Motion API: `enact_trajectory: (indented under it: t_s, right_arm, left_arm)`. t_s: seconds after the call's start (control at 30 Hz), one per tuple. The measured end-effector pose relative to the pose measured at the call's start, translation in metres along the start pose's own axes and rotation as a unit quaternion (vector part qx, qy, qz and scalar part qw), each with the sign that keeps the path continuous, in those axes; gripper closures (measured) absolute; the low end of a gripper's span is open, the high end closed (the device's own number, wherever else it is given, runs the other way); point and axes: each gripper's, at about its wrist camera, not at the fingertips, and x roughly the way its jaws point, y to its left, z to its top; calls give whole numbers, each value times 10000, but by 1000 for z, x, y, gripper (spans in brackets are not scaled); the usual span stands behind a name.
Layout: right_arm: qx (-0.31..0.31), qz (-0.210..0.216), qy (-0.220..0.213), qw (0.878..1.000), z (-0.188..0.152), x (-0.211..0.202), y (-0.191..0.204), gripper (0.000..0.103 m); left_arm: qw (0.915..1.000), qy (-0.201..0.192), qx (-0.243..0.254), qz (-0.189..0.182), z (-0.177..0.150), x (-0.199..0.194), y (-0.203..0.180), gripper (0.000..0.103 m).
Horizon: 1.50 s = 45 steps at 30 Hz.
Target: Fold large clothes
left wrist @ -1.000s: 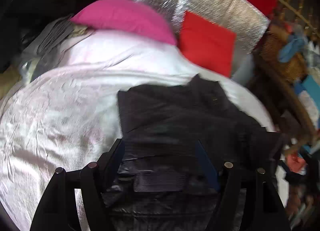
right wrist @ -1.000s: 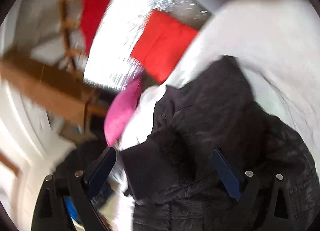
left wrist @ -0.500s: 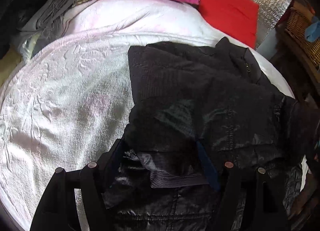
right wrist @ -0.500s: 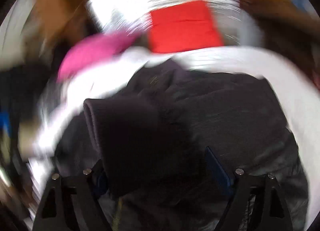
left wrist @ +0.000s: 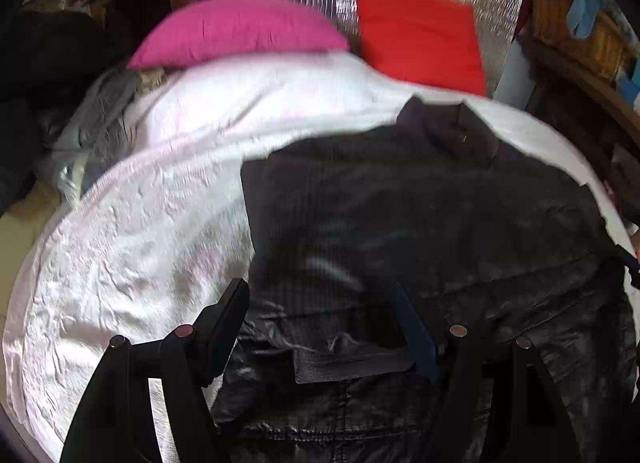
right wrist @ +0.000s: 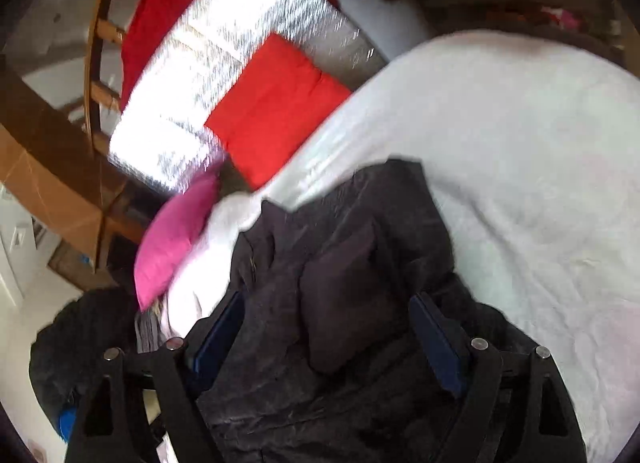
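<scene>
Black jacket (left wrist: pixel 420 215) near the white bedspread (left wrist: pixel 140 231) right edge; left side bare.

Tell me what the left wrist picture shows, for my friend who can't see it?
A dark jacket lies on a white bedspread, with the open left gripper just above its ribbed cuff. A pink pillow and red cushion sit behind.

Both wrist views close above black jacket (left wrist: pixel 420 223) (right wrist: pixel 360 303) (right tilted), facing red cushion (left wrist: pixel 420 35) (right wrist: pixel 276 111).
</scene>
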Motion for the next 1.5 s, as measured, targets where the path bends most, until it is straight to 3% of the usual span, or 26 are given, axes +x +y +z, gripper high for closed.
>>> enact_trajectory:
  t_s: [0.1,0.13,0.17,0.2,0.27,0.4,0.53,0.6,0.67,0.73,0.83,0.9,1.0,1.1,1.13,1.37,1.5]
  right_arm:
    - [-276,-408,199,9986,2,23,-2,29]
    - [-372,-509,232,9977,3,27,-1,38]
    - [-480,-589,252,9968,4,32,1,59]
    - [-688,-807,258,9940,5,34,5,70]
    - [-837,-883,118,9925,7,29,10,78]
    - [-933,-728,-127,9929,18,15,11,79]
    - [-916,-960,40,9911,18,25,7,78]
    - [-779,-933,275,9922,17,33,4,70]
    - [-769,-719,223,9942,16,34,7,29]
    - [-867,-625,26,9943,15,28,13,22]
    - [-1153,-780,169,9901,10,38,21,22]
    - [-1286,-974,291,9865,3,49,22,23]
    - [-1655,-1331,253,9769,-4,56,27,34]
    - [-1753,-1438,230,9737,-3,54,28,61]
    - [-1802,-1497,210,9720,-2,54,28,65]
    - [-2012,-1760,-211,9634,-2,42,38,80]
    - [-2035,-1902,-270,9600,-1,40,37,81]
  left_arm:
    - [9997,59,167,168,-4,14,-6,28]
    - [9993,22,255,261,-5,13,-9,28]
    - [9985,-68,397,381,-6,11,-14,28]
    - [9978,-130,481,446,-5,7,-17,28]
    - [9954,-263,696,600,-7,4,-27,28]
    - [9917,-436,929,769,-2,5,-37,28]
    - [9885,-539,1176,789,-7,-3,-45,28]
    - [9866,-581,1281,828,-8,-4,-49,28]
    - [9865,-577,1296,818,-8,-3,-49,28]
    - [9862,-586,1306,827,-9,-4,-50,28]
    - [9855,-590,1342,848,-10,-4,-51,28]
    - [9855,-590,1349,847,-11,-4,-52,28]
    - [9851,-603,1362,862,-11,-4,-52,28]
    - [9853,-599,1354,857,-11,-4,-53,28]
    - [9854,-596,1348,853,-11,-4,-53,28]
    - [9854,-598,1361,834,-11,-4,-52,28]
    - [9854,-594,1363,826,-11,-4,-52,28]
